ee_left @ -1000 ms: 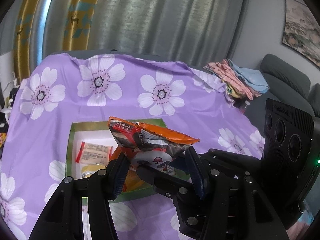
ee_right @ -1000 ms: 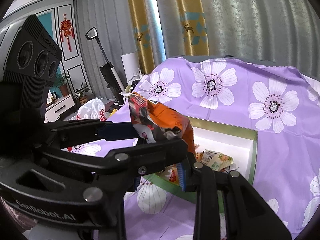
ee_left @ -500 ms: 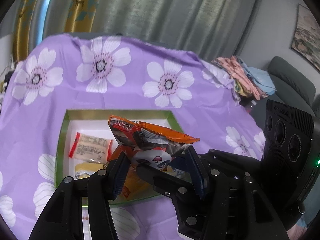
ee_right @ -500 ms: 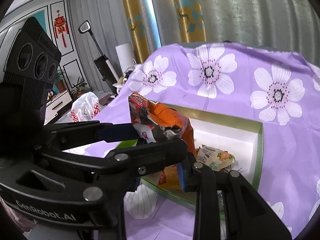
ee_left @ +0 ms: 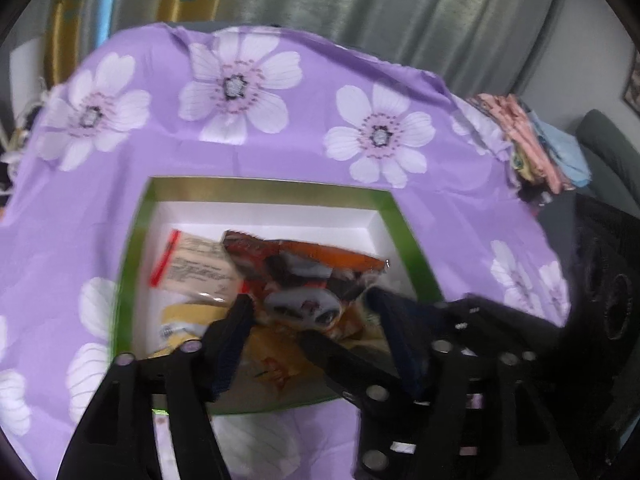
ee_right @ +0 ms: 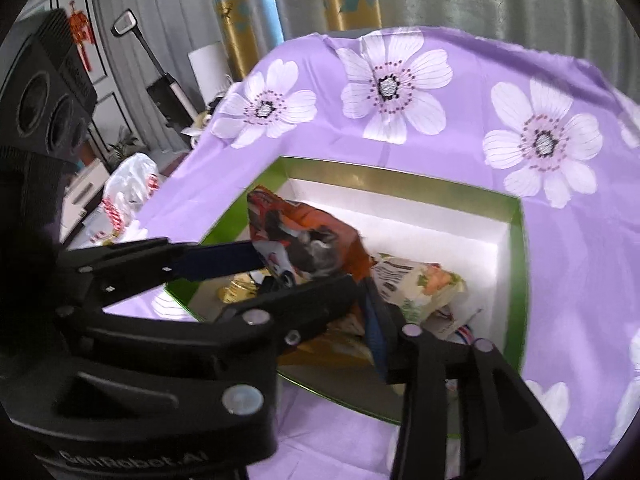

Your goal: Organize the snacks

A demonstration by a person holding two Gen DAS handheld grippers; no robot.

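Note:
An orange snack bag (ee_left: 304, 272) with a cartoon face hangs just over the green box (ee_left: 132, 264) with white inside walls. My left gripper (ee_left: 310, 316) is opening, its blue pads apart on either side of the bag's lower end and not pressing it. The right gripper (ee_right: 362, 300) is opening too, with its pads off the bag's (ee_right: 304, 240) lower corner. One left fingertip (ee_right: 224, 258) shows beside the bag in the right wrist view. In the box (ee_right: 516, 280) lie a beige packet with a red edge (ee_left: 196, 268), a yellow packet (ee_left: 188, 316) and a white-green packet (ee_right: 416, 284).
The box sits on a purple flowered cloth (ee_left: 280, 152) over the table. Folded clothes (ee_left: 532, 140) lie at the far right corner, a grey sofa (ee_left: 608, 148) behind them. Left of the table are a white plastic bag (ee_right: 128, 184) and an upright vacuum (ee_right: 160, 76).
Both grippers have sunk toward the box with the bag. Their jaws, shut on the bag before, now stand apart, and the bag sits lower, inside the box's outline.

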